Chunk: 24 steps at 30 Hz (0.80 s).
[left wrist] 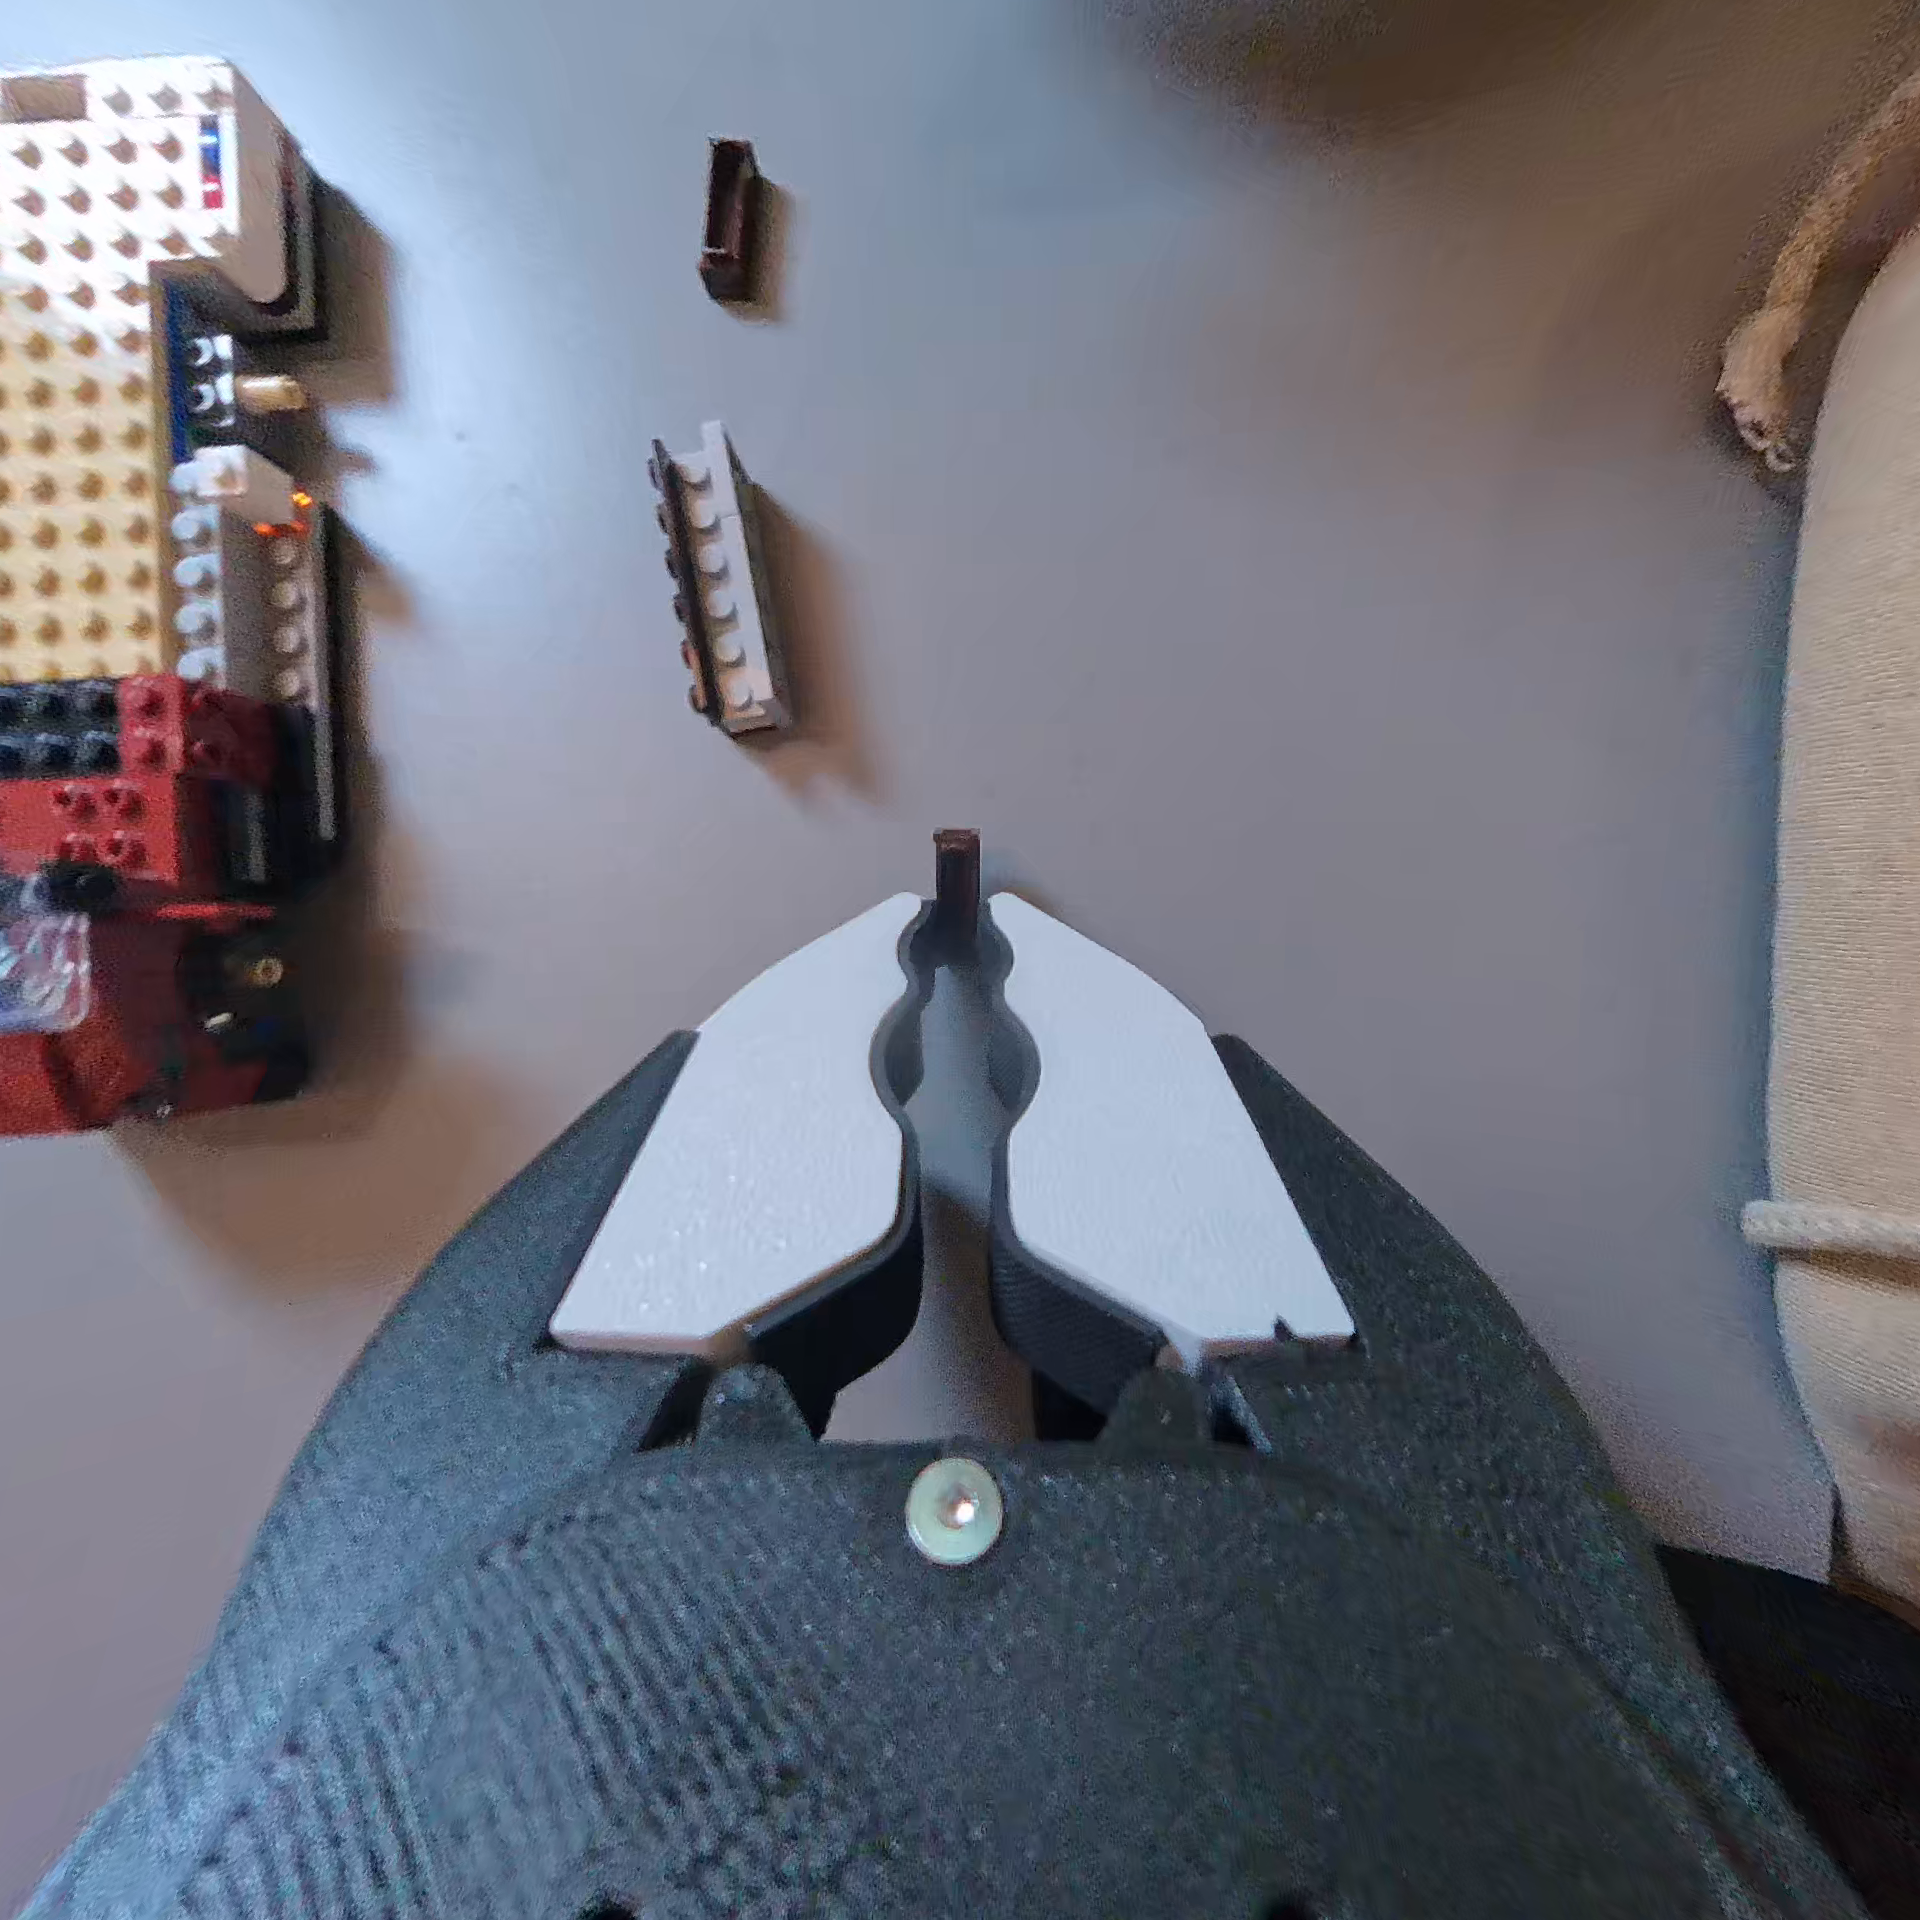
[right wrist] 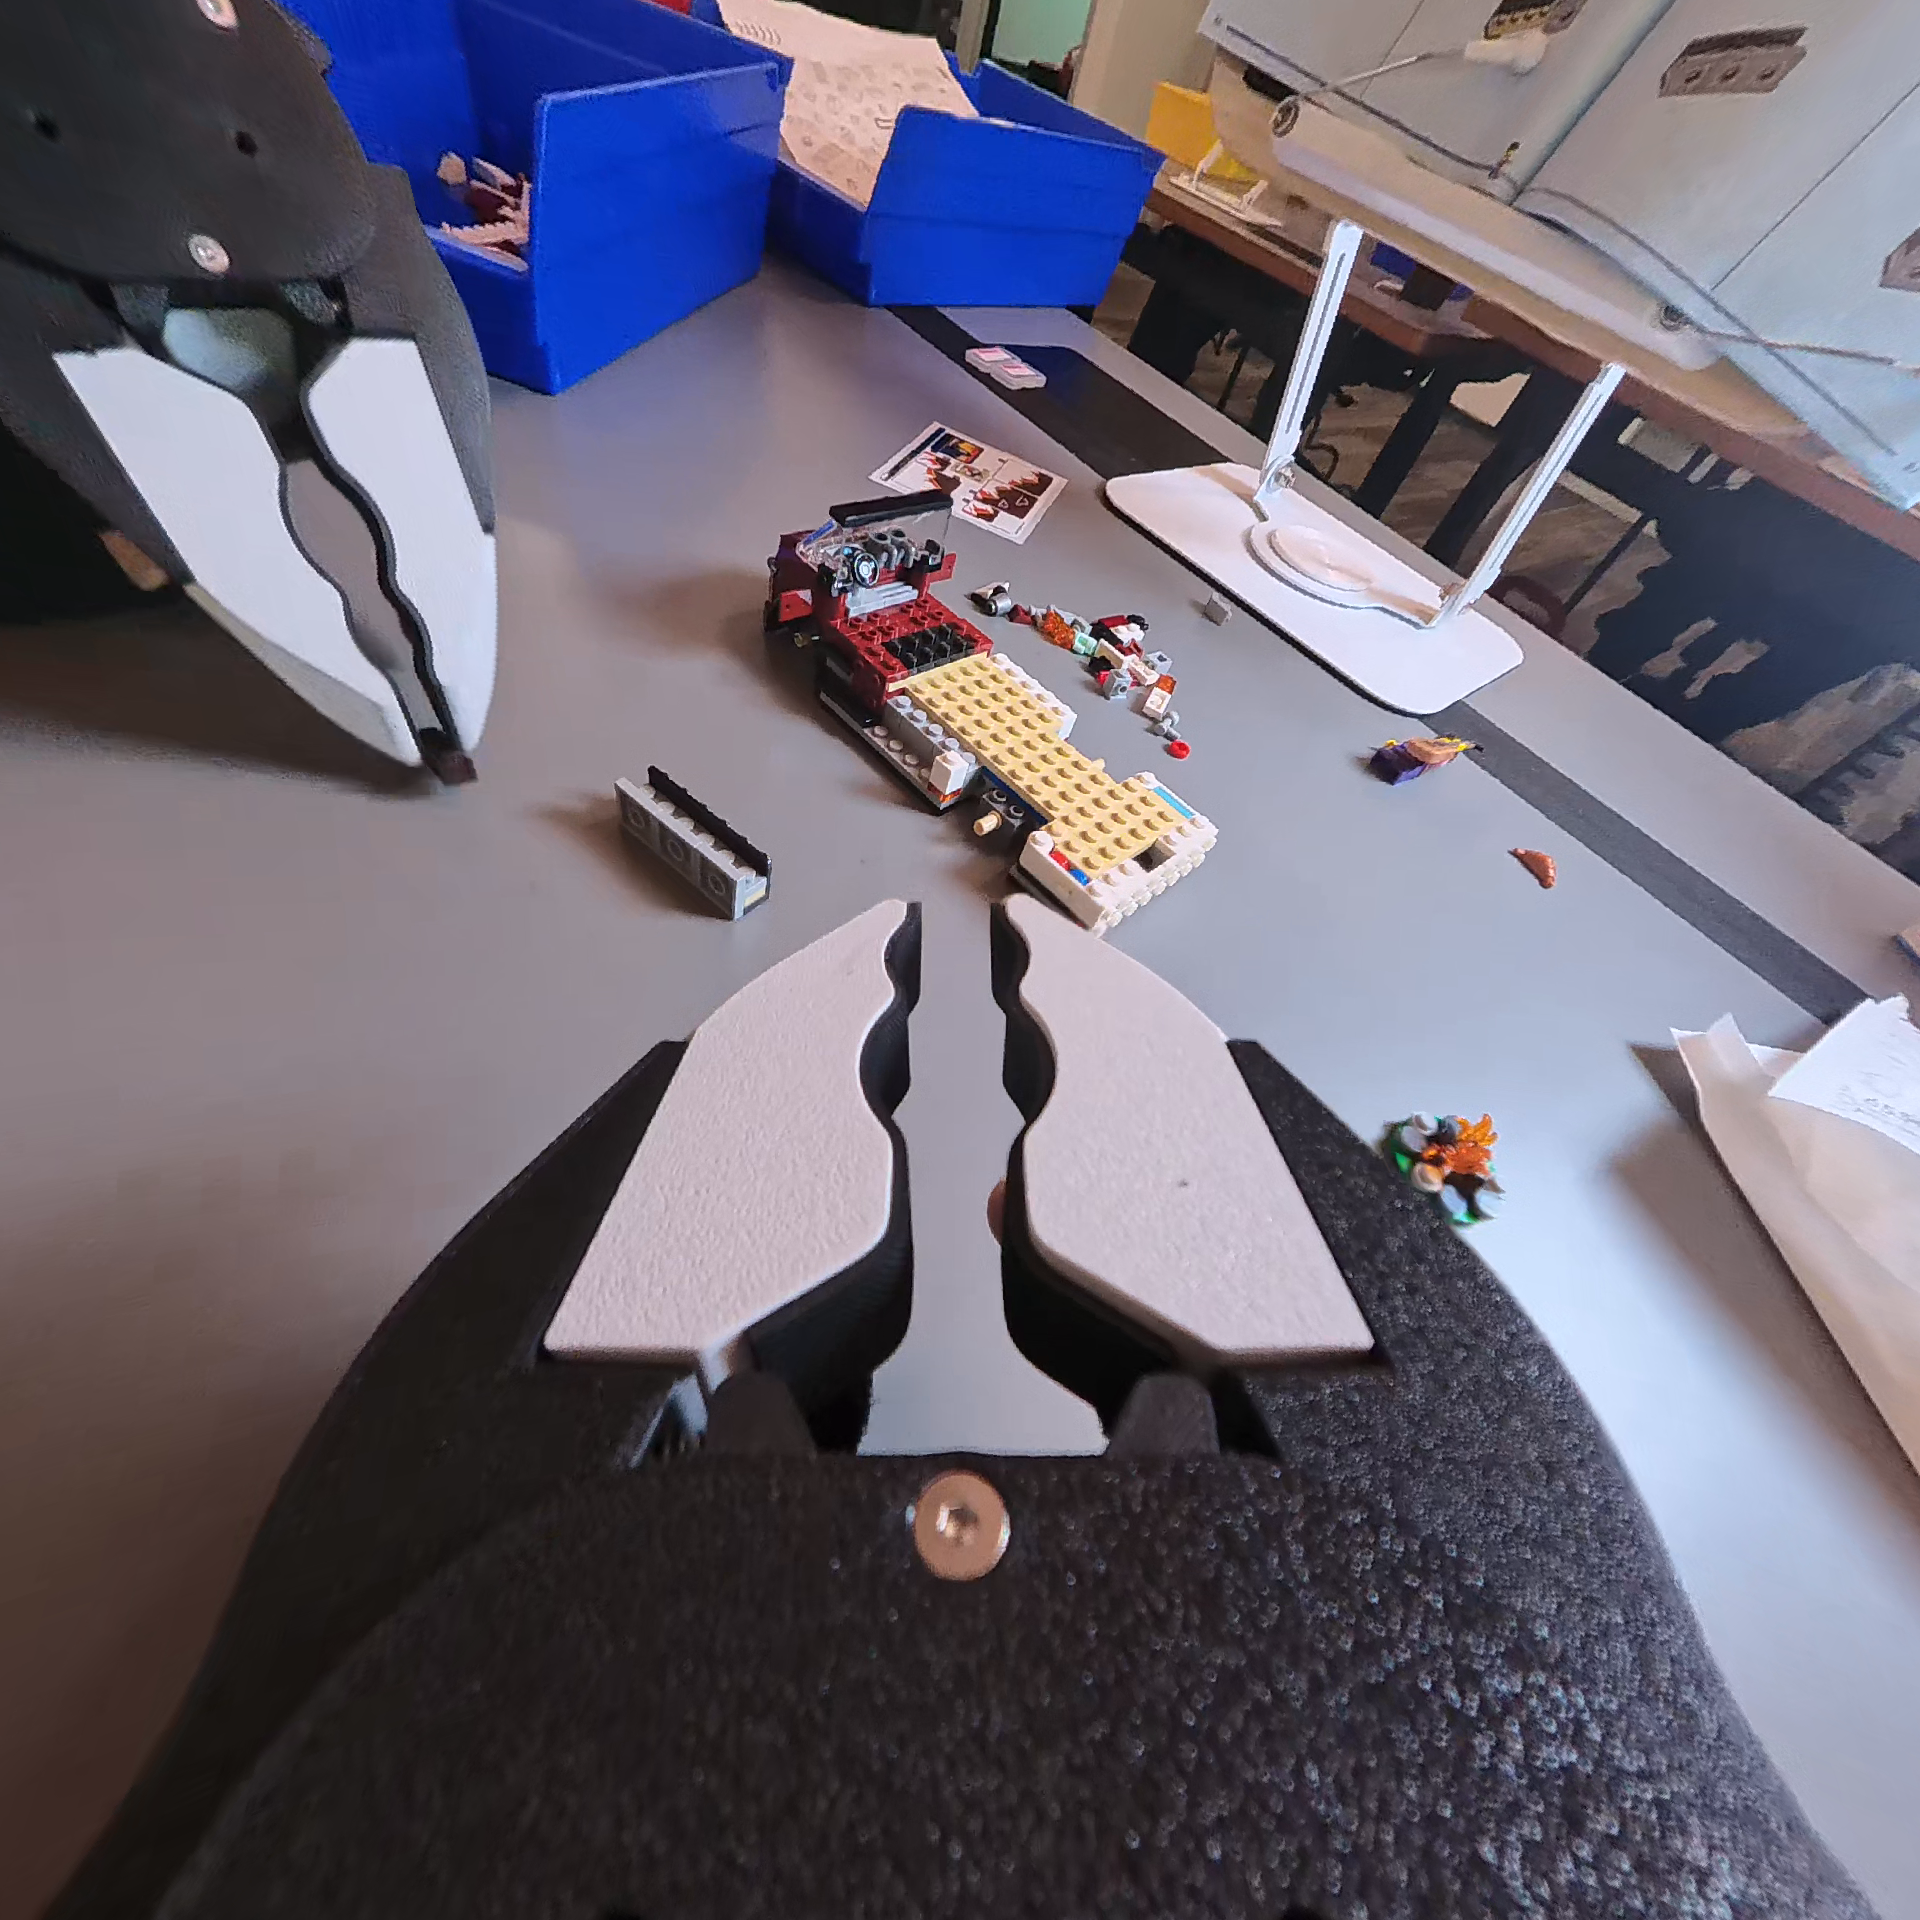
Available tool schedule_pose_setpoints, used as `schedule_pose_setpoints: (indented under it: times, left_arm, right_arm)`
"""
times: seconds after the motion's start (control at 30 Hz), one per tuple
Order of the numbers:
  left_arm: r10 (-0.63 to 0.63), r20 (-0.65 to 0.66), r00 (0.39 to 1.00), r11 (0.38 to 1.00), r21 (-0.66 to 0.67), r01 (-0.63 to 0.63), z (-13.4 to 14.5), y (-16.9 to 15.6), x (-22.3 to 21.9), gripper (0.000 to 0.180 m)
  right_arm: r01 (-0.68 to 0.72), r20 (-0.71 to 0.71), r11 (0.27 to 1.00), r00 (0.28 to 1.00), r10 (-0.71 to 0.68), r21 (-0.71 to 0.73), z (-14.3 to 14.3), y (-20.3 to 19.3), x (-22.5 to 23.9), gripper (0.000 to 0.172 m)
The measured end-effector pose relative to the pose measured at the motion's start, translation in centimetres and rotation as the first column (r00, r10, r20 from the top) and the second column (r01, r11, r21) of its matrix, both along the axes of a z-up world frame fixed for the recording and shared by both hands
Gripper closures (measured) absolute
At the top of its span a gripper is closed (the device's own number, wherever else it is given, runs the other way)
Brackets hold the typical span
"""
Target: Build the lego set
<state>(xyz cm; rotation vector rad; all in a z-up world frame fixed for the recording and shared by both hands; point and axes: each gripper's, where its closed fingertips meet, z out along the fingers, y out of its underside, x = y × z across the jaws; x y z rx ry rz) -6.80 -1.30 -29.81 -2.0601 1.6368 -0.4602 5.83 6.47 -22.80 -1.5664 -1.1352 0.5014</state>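
Note:
My left gripper is shut on a small dark brown brick piece that sticks out past its tips, just above the grey table. The right wrist view shows the same gripper at the left with the dark piece at its tips, touching or just over the table. My right gripper is open and empty, low over the table, pointing at the near white end of a brick-built vehicle. A grey and black brick assembly lies between the two grippers; it also shows in the left wrist view.
Another dark brown piece lies farther off. The vehicle model is at the left. Loose small bricks, blue bins, a white stand base, an instruction sheet, a small green and orange piece and papers surround the area. There is about 15 cm between the tips of the two grippers. From either gripper's tips it is about 15 cm to the brick-built vehicle. It is also in sight in the left wrist view.

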Motion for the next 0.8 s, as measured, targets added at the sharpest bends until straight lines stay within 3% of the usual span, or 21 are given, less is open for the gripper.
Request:
schedule_pose_setpoints:
  times: [0.2,0.37,0.6,0.8]
  left_arm:
    - [-0.043,0.07,0.997,0.998,-0.046,0.046,0.7,-0.6,0.9,0.16]
    - [0.074,0.209,0.975,0.997,-0.005,-0.075,3.0,2.2,0.5,0.152]
    - [0.11,0.199,0.974,0.994,0.004,-0.113,0.9,4.4,2.5,0.141]
    - [0.092,0.173,0.981,0.994,0.035,-0.1,0.0,4.8,3.4,0.15]
  right_arm:
    - [-0.006,0.03,1.0,1.0,0.006,-0.006,-0.7,0.0,-0.1,0.159]
    - [-0.031,0.083,0.999,0.996,0.035,-0.04,-1.3,0.4,0.1,0.157]
    - [-0.119,0.216,0.98,0.964,0.152,-0.159,-3.1,0.7,0.4,0.153]
    - [-0.198,0.278,0.95,0.924,0.264,-0.243,-4.2,-0.1,0.3,0.153]
